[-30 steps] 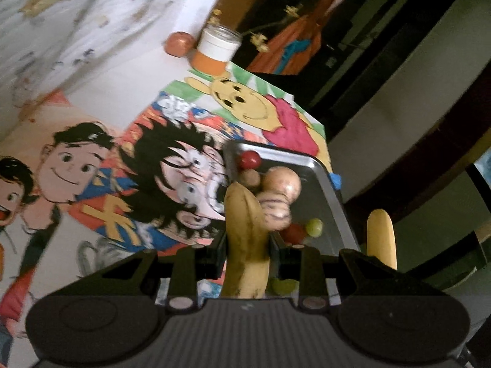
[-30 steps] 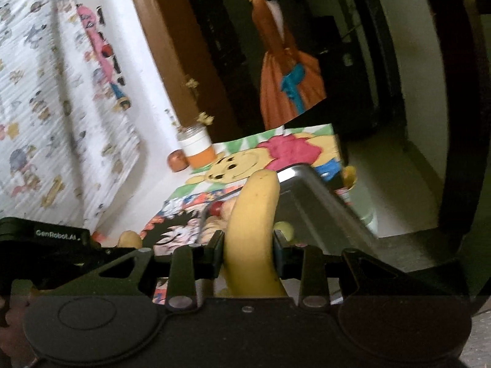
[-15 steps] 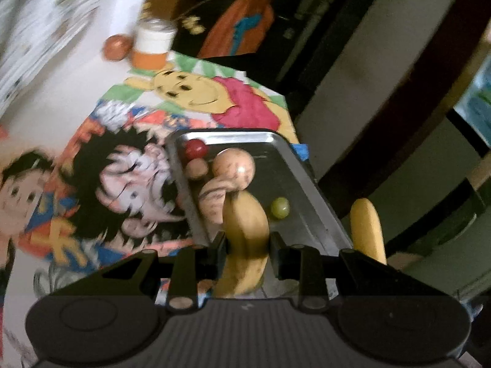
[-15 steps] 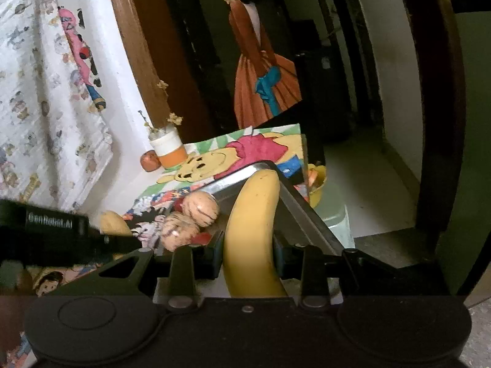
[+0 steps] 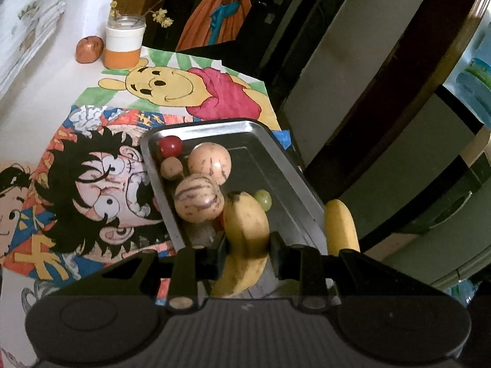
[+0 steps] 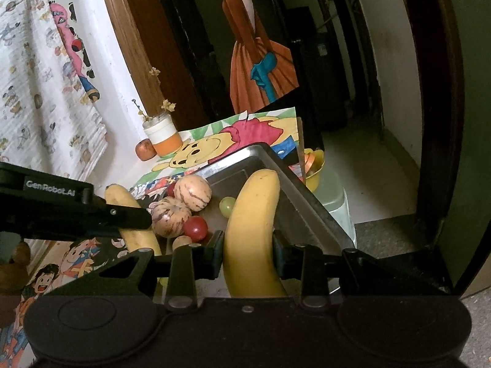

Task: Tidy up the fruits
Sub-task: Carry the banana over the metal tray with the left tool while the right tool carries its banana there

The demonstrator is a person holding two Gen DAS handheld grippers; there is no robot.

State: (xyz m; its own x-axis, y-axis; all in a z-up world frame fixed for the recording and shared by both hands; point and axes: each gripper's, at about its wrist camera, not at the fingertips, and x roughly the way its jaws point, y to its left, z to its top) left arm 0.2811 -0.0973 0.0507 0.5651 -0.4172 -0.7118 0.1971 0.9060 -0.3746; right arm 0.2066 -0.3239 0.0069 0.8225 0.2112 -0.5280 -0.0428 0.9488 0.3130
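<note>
1. two bananas sit nearest, one in each tool: the left gripper [image 5: 247, 242] has its jaws pinching a spotted banana [image 5: 245, 230], and the right gripper [image 6: 247, 242] has its jaws pinching a smooth banana [image 6: 251, 230].
2. both bananas hang over the near end of a metal tray [image 5: 288, 165] on a table covered with cartoon drawings [image 5: 92, 178].
3. in the tray lie two striped melons [image 5: 198, 199], a green grape [image 5: 264, 199], a small brown fruit [image 5: 171, 168] and a red cherry [image 5: 170, 146].
4. farther back stand a jar [image 5: 124, 43] with twigs and, just beside it, a reddish fruit [image 5: 89, 49].
</note>
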